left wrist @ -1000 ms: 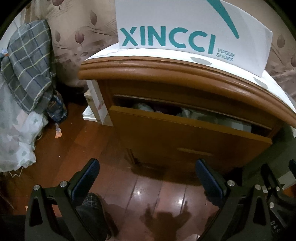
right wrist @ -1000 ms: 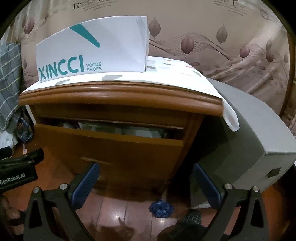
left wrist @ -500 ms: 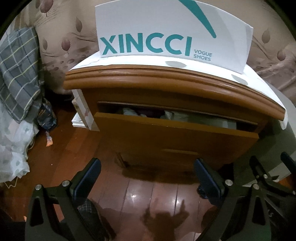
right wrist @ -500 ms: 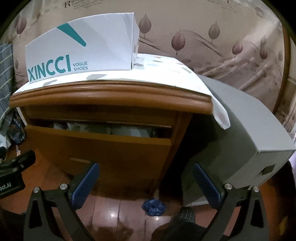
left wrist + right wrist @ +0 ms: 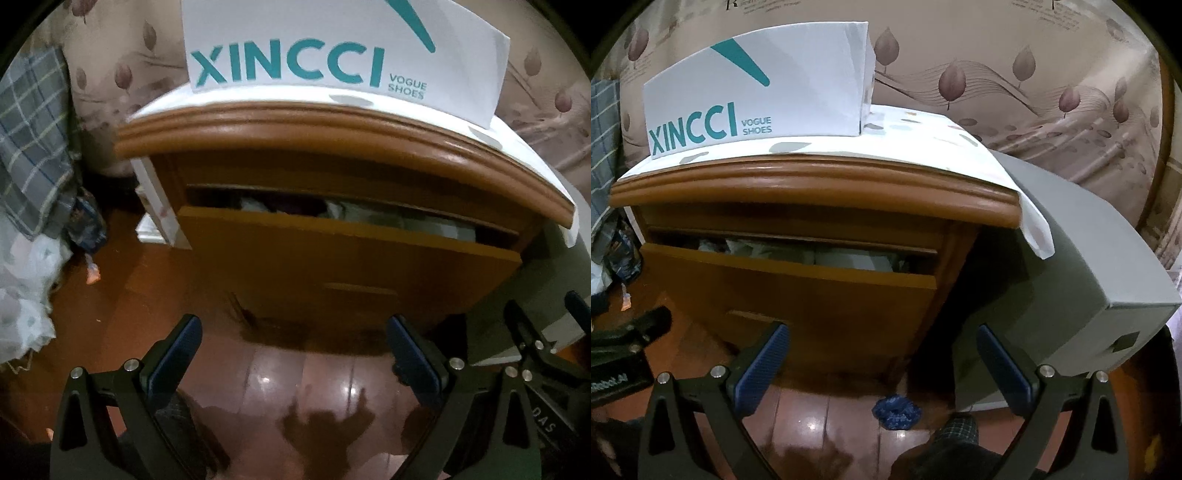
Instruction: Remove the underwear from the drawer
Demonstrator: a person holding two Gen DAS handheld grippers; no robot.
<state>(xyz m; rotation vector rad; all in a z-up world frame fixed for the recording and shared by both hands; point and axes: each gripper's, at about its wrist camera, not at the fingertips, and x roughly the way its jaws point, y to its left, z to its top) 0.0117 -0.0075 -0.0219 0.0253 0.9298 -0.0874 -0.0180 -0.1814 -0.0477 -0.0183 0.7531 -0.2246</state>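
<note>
The underwear lies as pale, crumpled fabric inside the drawer, showing only through the narrow gap above the drawer's front panel; single pieces cannot be told apart, and one darker patch sits among the light cloth toward the left of the gap. The drawer is pulled partly out of a brown wooden nightstand with a rounded, moulded top edge, and a flat recessed handle runs across the lower part of its front. A white cloth with faint spots covers the nightstand's top and hangs over its right corner, and on it stands a white shoe box printed XINCCI VOGUE SHOES in teal. The left claw is held in front of the drawer and below it, over the glossy reddish wood floor, its blue-padded fingers spread wide with nothing between them. The right claw is likewise spread wide and empty, facing the drawer's right end and the nightstand's corner. Just right of the nightstand a grey box-like unit leans close, and a small blue crumpled item lies on the floor near its base. To the left hang a grey plaid cloth and white bedding, and leaf-patterned wallpaper fills the background.
</note>
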